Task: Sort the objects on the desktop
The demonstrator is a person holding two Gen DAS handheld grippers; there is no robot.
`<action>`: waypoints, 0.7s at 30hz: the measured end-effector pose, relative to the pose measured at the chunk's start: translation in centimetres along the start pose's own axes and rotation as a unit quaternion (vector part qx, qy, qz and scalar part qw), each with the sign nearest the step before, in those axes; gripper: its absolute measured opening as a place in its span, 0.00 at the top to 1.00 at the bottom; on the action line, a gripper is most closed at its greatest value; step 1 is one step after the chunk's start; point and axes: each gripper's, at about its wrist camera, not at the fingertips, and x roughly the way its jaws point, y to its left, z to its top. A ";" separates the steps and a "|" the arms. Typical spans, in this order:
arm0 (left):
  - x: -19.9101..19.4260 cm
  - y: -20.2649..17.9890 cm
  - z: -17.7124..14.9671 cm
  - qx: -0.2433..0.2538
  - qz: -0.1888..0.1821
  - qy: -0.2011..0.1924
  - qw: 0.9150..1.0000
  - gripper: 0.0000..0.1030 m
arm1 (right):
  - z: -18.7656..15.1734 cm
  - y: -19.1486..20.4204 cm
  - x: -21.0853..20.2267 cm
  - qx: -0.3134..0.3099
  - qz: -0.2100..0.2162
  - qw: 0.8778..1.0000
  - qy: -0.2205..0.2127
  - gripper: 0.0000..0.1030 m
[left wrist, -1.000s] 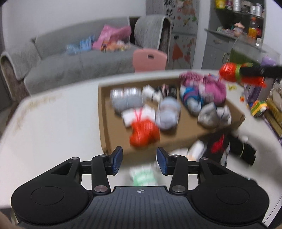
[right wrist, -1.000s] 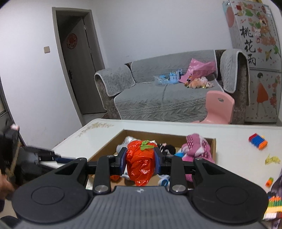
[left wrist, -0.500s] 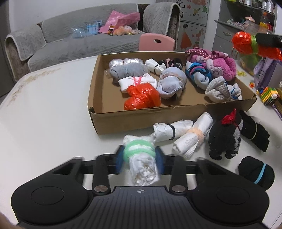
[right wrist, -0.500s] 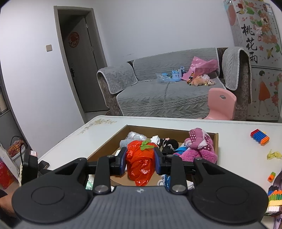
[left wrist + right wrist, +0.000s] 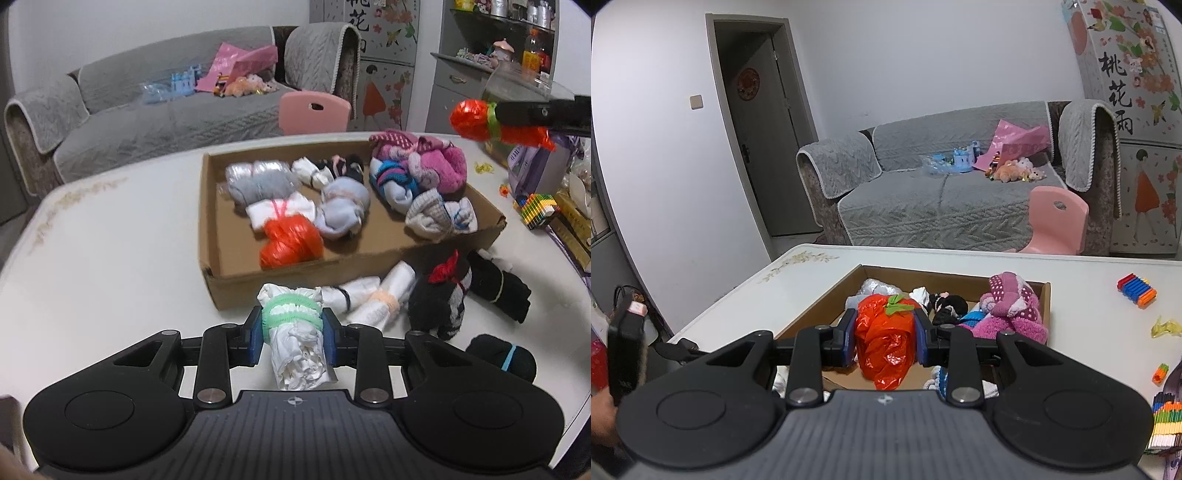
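My left gripper (image 5: pixel 292 334) is shut on a white bag roll with a green band (image 5: pixel 295 332), held just in front of the cardboard box (image 5: pixel 369 269). My right gripper (image 5: pixel 885 334) is shut on an orange bag roll with a green tie (image 5: pixel 884 339), held above the box (image 5: pixel 1046 295); it also shows in the left wrist view (image 5: pixel 480 122) at upper right. The box holds several rolled socks and bags, among them an orange roll (image 5: pixel 290 242) and pink socks (image 5: pixel 432 162).
On the white table (image 5: pixel 110 258) in front of the box lie two white rolls (image 5: pixel 373 295), black socks (image 5: pixel 443 299) and a black roll with a blue band (image 5: pixel 500 356). Toy blocks (image 5: pixel 1137 290) and books (image 5: pixel 569 221) lie at right. A pink chair (image 5: pixel 314 112) and sofa stand behind.
My left gripper went from open above the white roll to shut on it, then lifted it slightly toward the box. My right gripper holds its orange roll steady above the box.
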 end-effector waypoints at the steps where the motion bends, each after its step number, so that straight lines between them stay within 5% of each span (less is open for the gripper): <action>1: -0.3 0.1 0.4 0.005 0.006 -0.002 1.000 0.63 | 0.0 0.0 -0.1 0.001 0.003 1.000 0.000 0.73; 11: -1.9 0.3 6.4 0.045 0.040 -0.042 0.997 0.63 | 2.2 -0.9 1.3 0.013 0.040 0.999 0.010 0.72; 21: -1.1 -0.3 10.7 0.065 0.025 -0.059 0.996 0.63 | 4.3 -2.5 3.1 0.044 0.070 0.996 0.029 0.72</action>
